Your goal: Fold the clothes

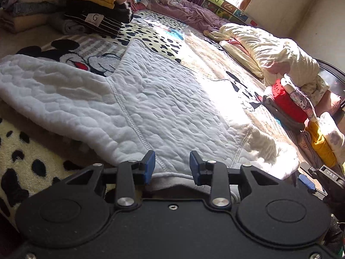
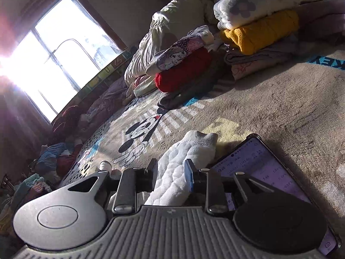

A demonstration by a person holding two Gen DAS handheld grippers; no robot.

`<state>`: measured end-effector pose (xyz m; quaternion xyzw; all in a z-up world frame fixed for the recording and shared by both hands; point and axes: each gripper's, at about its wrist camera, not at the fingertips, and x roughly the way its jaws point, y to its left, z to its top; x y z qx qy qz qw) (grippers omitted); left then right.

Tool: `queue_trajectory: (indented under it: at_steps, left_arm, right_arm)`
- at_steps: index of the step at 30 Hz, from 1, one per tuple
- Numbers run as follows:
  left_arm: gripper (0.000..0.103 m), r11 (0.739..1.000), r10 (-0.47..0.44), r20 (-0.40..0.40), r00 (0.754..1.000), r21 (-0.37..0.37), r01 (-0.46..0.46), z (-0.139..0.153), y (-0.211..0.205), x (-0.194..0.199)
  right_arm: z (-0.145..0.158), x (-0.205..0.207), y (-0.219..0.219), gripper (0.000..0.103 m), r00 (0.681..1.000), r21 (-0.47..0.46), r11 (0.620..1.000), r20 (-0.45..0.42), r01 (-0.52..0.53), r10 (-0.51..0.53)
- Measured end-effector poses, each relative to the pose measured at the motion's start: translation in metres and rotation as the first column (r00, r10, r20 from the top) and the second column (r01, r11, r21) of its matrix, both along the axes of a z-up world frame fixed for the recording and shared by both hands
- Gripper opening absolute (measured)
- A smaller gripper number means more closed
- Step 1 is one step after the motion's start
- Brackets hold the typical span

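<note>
A soft white quilted top point(image 1: 163, 108) lies spread out flat on a fuzzy blanket with cartoon mice and black spots point(image 1: 28, 168), and one sleeve sticks out to the side. The left gripper point(image 1: 172, 166) hangs just over the near edge of the top, at its grey hem. Its two blue pads point(image 1: 151, 164) stand a little way apart and nothing is pinched between them. In the right wrist view, the right gripper point(image 2: 171, 176) has a bunched-up white sleeve point(image 2: 189, 151) running between its fingers — the pads sit close on both sides of the cloth, but I cannot tell if they squeeze it. A phone with a lit screen point(image 2: 265, 172) lies on the blanket just beside this gripper. Farther back sit folded clothes — a red one point(image 2: 183, 71), a yellow one point(image 2: 263, 34) and a white one with a purple flower point(image 2: 248, 6). A bright window point(image 2: 54, 51) shines behind.
</note>
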<state>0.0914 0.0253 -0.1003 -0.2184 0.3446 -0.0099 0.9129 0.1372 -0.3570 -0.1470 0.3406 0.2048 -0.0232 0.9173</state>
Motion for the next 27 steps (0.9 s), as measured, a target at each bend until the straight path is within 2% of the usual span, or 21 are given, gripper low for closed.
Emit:
queue_trajectory:
  at_steps: [3,6,7,10,11,12,13,15,17,19,20,21,23,25,27]
  left_arm:
    - [0.032,1.0,-0.013,-0.003,1.0,-0.012,0.013,0.0,-0.007,0.001]
    - [0.032,0.999,-0.035,-0.003,0.999,-0.012,0.035,0.002,-0.015,0.001]
    - [0.032,0.999,-0.043,-0.002,0.999,-0.011,0.043,0.002,-0.017,0.0]
    - [0.032,0.998,-0.055,0.001,0.998,-0.015,0.055,0.003,-0.024,0.001]
    - [0.032,0.998,-0.06,0.001,0.998,-0.015,0.06,0.003,-0.026,0.001]
    - [0.032,0.998,-0.068,0.001,0.998,-0.014,0.068,0.003,-0.029,0.001]
    - [0.032,0.997,-0.075,-0.001,0.997,-0.013,0.075,0.002,-0.032,0.0]
    - [0.032,0.997,-0.082,-0.004,0.997,-0.011,0.082,0.001,-0.037,-0.002]
    - [0.032,0.996,-0.089,-0.006,0.996,-0.003,0.089,0.0,-0.04,-0.004]
    - [0.032,0.996,-0.094,-0.012,0.996,0.008,0.094,-0.001,-0.042,-0.007]
    - [0.032,0.996,-0.092,-0.016,0.996,0.009,0.092,-0.002,-0.042,-0.007]
    - [0.032,0.996,-0.089,-0.018,0.996,0.009,0.089,-0.001,-0.042,-0.008]
    - [0.032,0.996,-0.083,-0.019,0.996,0.011,0.083,-0.001,-0.042,-0.007]
    - [0.032,0.997,-0.081,-0.017,0.997,0.012,0.081,0.0,-0.043,-0.006]
    - [0.032,0.996,-0.086,-0.012,0.996,0.015,0.086,0.002,-0.046,-0.007]
  right_arm:
    - [-0.014,-0.008,0.011,0.038,0.994,0.01,0.997,-0.073,-0.075,0.076]
    - [-0.016,-0.019,0.019,0.035,0.993,-0.109,0.994,-0.117,-0.026,0.013]
    - [-0.017,-0.024,0.015,0.032,0.993,-0.109,0.994,-0.122,-0.009,-0.005]
    - [-0.022,-0.037,0.009,0.014,0.993,-0.132,0.991,-0.119,-0.016,0.001]
    - [-0.025,-0.038,0.005,0.001,0.993,-0.145,0.989,-0.122,-0.022,0.005]
    - [-0.025,-0.039,0.007,0.0,0.993,-0.159,0.987,-0.118,-0.036,0.017]
    - [-0.024,-0.041,0.011,0.004,0.993,-0.177,0.983,-0.112,-0.054,0.034]
    - [-0.022,-0.044,0.019,0.023,0.993,-0.212,0.973,-0.101,-0.088,0.068]
    - [-0.023,-0.042,0.027,0.025,0.994,-0.231,0.97,-0.095,-0.074,0.053]
    - [-0.024,-0.039,0.029,0.025,0.996,-0.225,0.974,-0.086,-0.034,0.015]
    - [-0.025,-0.038,0.025,0.018,0.996,-0.219,0.976,-0.087,0.01,-0.029]
    - [-0.026,-0.038,0.022,0.0,0.995,-0.224,0.974,-0.09,0.032,-0.053]
    - [-0.029,-0.037,0.015,0.0,0.993,-0.24,0.969,-0.093,0.053,-0.077]
    - [-0.026,-0.033,0.019,0.0,0.989,-0.341,0.938,-0.109,0.056,-0.099]
    - [-0.026,-0.031,0.017,0.0,0.985,-0.4,0.914,-0.118,0.07,-0.127]
